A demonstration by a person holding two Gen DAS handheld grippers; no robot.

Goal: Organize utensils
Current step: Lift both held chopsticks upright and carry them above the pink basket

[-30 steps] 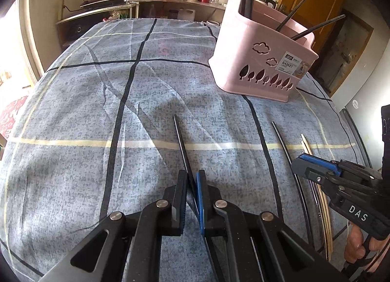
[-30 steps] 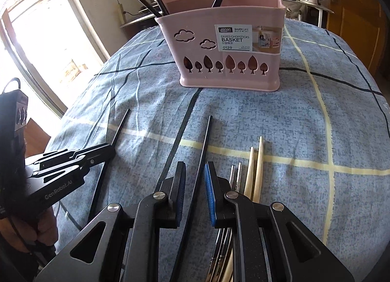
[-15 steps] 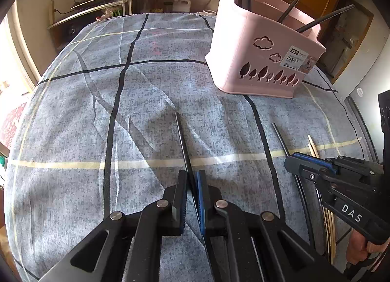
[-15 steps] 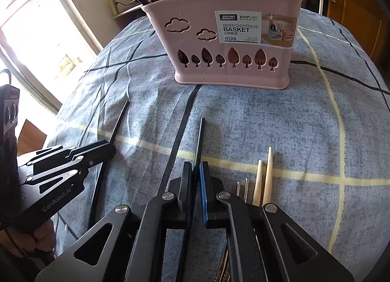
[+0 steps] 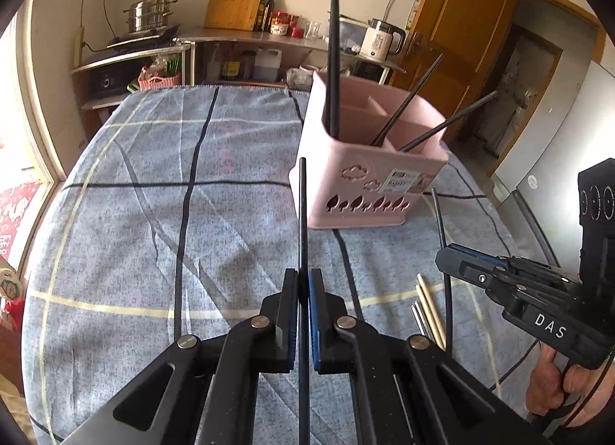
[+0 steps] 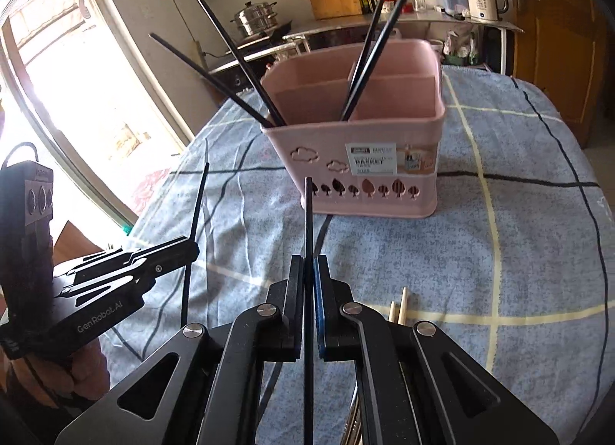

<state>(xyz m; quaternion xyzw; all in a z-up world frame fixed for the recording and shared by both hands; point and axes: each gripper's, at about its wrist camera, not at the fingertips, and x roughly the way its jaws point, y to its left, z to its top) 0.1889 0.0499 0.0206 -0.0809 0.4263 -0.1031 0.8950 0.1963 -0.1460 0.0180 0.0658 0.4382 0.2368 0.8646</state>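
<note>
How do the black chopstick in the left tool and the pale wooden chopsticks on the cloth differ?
The thin black chopstick is clamped in the left tool and lifted clear of the cloth; the pale wooden chopsticks lie loose and flat on it. The black one is dark, the wooden ones light tan. Both are outside the pink plastic basket.

The surface (image 5: pixel 115 214), covered by a blue-grey checked cloth (image 6: pixel 499 253), is occupied by a pink basket (image 5: pixel 346 160) at upper right of centre and, at lower right, wooden chopsticks (image 5: pixel 430 306) beside metal ones (image 5: pixel 419 318).
</note>
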